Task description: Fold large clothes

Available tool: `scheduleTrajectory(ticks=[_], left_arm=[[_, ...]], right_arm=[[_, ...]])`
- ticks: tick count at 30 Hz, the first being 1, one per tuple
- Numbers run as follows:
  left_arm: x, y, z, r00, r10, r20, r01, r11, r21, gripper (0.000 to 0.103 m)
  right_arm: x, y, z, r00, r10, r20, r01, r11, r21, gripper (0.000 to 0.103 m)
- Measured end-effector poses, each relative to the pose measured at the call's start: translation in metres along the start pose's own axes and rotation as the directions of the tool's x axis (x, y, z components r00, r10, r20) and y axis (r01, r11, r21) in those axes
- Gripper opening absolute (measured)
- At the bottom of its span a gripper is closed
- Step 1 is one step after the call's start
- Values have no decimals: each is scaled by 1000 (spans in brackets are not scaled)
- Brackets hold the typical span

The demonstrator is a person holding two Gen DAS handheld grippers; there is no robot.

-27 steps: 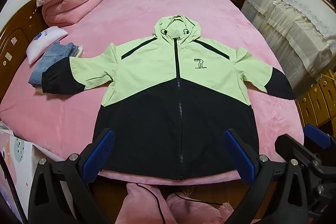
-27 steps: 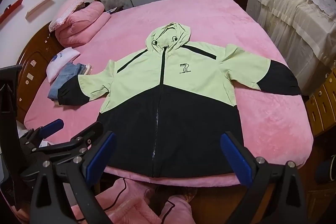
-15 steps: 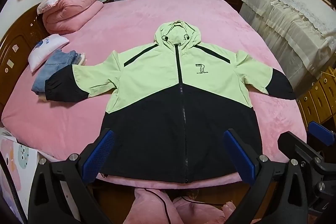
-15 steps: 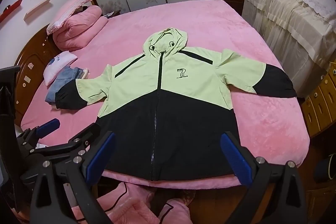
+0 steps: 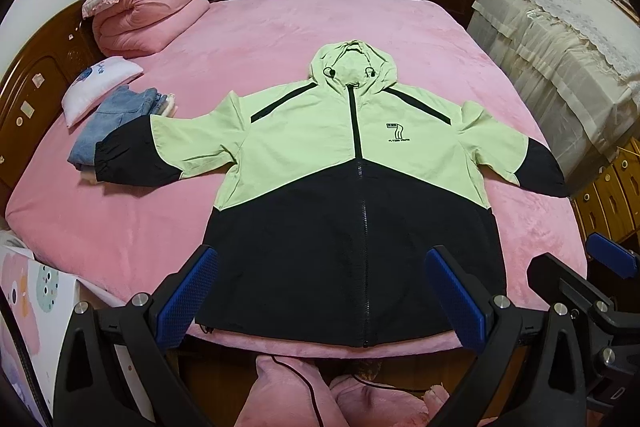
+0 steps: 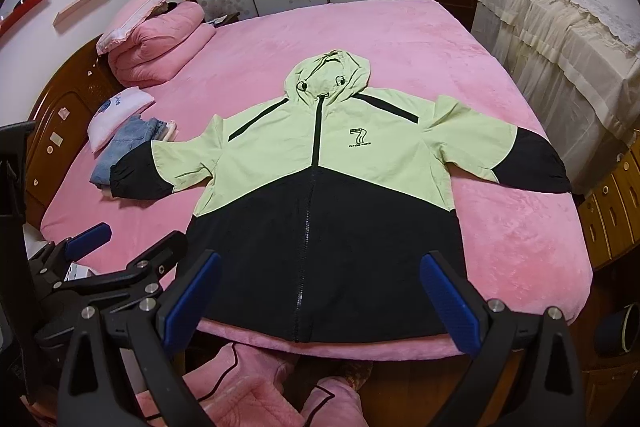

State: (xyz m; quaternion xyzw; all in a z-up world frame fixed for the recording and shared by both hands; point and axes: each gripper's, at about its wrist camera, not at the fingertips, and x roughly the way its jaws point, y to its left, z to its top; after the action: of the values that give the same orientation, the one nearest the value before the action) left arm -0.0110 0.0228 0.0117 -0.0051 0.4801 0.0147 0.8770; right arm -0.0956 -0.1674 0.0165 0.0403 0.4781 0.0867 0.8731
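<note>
On the pink bed point(image 5: 280, 39) | hooded jacket point(image 5: 352, 195) lies flat, zipped, sleeves spread, ready for folding | my left gripper point(image 5: 320, 299) and right gripper point(image 6: 320, 299) hover above its hem, both wide open, holding nothing

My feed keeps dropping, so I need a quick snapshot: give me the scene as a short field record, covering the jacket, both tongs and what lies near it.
garment: green and black hooded jacket, face up, zipped, spread flat
surface: pink bed
sleeves: both spread outward; one cuff lies over the folded jeans
hem: at the near bed edge
left tongs: open, holding nothing
right tongs: open, holding nothing
folding: not begun
other items: white pillow, folded pink quilt
</note>
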Motion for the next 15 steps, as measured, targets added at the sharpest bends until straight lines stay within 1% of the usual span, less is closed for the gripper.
scheduleTrajectory(ticks=[15], left_arm=[[8,-2,4,1000,-8,-8,8,1000,6,102]], right_arm=[[6,-1,2,1000,-15,-11,15,1000,2,100]])
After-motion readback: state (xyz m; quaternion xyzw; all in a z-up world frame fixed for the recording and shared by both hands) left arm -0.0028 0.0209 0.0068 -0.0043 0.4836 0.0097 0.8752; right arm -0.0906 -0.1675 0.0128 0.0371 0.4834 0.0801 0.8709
